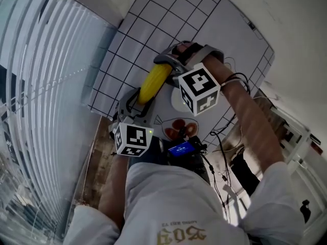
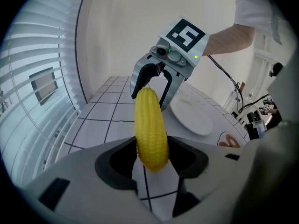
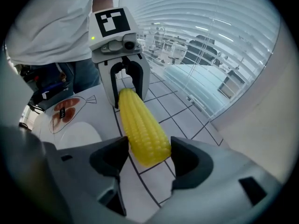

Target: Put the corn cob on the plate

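Observation:
A yellow corn cob (image 1: 155,82) hangs in the air above the gridded mat, held at both ends. My left gripper (image 1: 135,102) grips its lower end; in the left gripper view both pads press the cob (image 2: 150,127) between the jaws of the left gripper (image 2: 152,155). My right gripper (image 1: 171,68) is shut on the other end, and in the right gripper view the cob (image 3: 140,125) sits tight between the jaws of the right gripper (image 3: 149,155). A white plate (image 2: 191,115) lies on the mat just to the right of the cob, empty (image 3: 79,136).
A white mat with a black grid (image 1: 204,19) covers the table. A printed card with red food pictures (image 1: 181,128) lies at the near edge by the plate. Window blinds (image 1: 36,86) run along the left. Cables and a small lit device (image 1: 181,148) sit near the person's waist.

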